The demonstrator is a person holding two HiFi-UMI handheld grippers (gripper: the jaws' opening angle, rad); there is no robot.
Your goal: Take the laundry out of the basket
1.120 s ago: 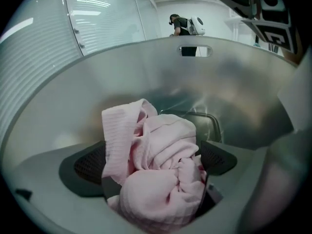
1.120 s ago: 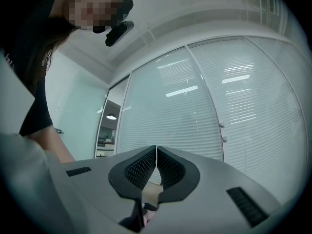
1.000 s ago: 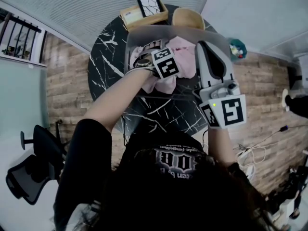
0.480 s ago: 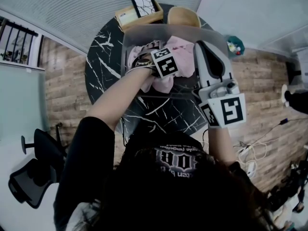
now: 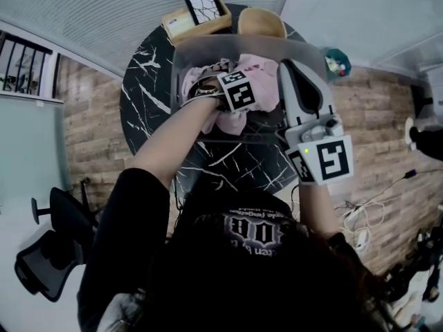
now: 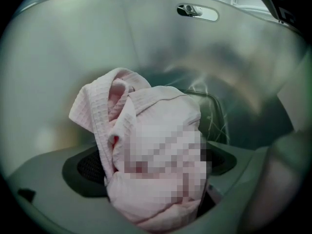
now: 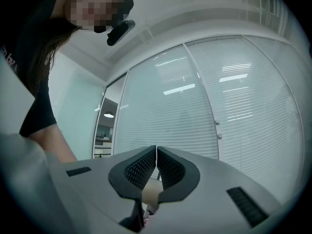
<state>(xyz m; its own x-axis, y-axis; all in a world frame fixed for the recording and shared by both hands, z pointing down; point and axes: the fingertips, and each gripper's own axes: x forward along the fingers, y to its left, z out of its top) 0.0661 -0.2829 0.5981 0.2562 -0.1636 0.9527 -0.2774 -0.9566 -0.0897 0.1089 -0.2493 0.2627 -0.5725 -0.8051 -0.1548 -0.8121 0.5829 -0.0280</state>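
A translucent grey basket (image 5: 181, 54) stands on the round black marble table (image 5: 149, 81). Pink waffle-weave laundry (image 5: 259, 64) lies inside it. My left gripper (image 6: 156, 179) reaches down into the basket and is shut on a bunched pink cloth (image 6: 161, 126); its marker cube (image 5: 239, 90) shows in the head view. The basket's wall (image 6: 87, 48) and handle slot (image 6: 197, 12) rise behind the cloth. My right gripper (image 5: 294, 71) hovers at the basket's right side, pointing up and away. In the right gripper view its jaws (image 7: 156, 147) are shut with nothing between them.
Behind the basket sit a wooden tray (image 5: 181, 25) with a framed picture (image 5: 201, 4) and a wooden bowl (image 5: 259, 23). A small teal container (image 5: 337, 64) is at the right. An office chair (image 5: 45, 261) stands at lower left. Cables (image 5: 363, 227) lie on the brick-pattern floor.
Only the head view has drifted slightly. Both grippers keep their places, the left still clamped on the pink cloth inside the basket.
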